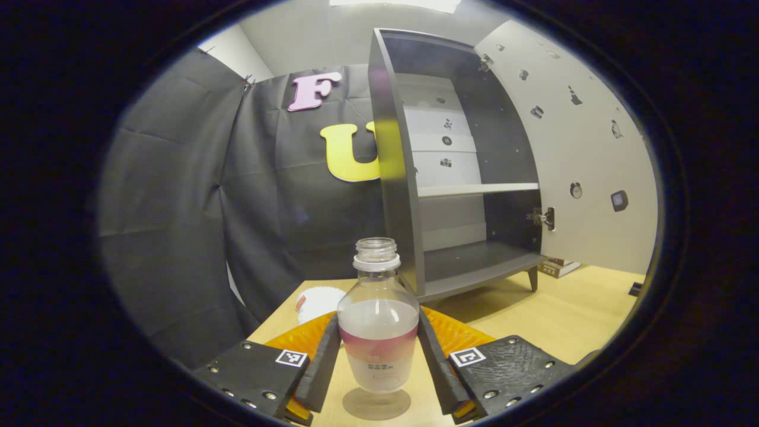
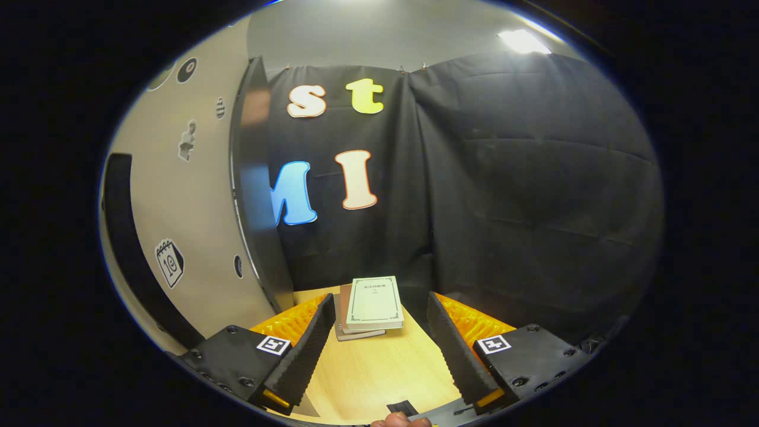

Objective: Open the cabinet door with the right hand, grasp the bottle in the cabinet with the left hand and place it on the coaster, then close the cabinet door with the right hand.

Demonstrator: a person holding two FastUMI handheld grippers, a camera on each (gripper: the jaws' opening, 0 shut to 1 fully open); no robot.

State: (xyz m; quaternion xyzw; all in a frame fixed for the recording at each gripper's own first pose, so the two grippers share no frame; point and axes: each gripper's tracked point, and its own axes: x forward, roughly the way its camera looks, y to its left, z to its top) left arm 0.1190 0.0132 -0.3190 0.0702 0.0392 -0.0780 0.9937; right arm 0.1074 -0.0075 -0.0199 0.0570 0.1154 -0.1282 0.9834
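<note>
My left gripper (image 1: 379, 356) squeezes the clear plastic bottle (image 1: 378, 323) (capless, partly filled) between both ribbed fingers, upright over the wooden table (image 1: 569, 314), seemingly just above it. Behind it the grey cabinet (image 1: 456, 178) stands open, its door (image 2: 195, 207) swung wide. My right gripper (image 2: 379, 350) gapes, holding nothing, facing stacked books (image 2: 370, 305).

Left gripper view: cam low over table (image 1: 563, 320), close, faces open cabinet (image 1: 456, 172) and booth wall. Right gripper view: cam low, near cabinet door (image 2: 178, 196), faces books (image 2: 370, 305) and wall. Shared: door, table, books.
</note>
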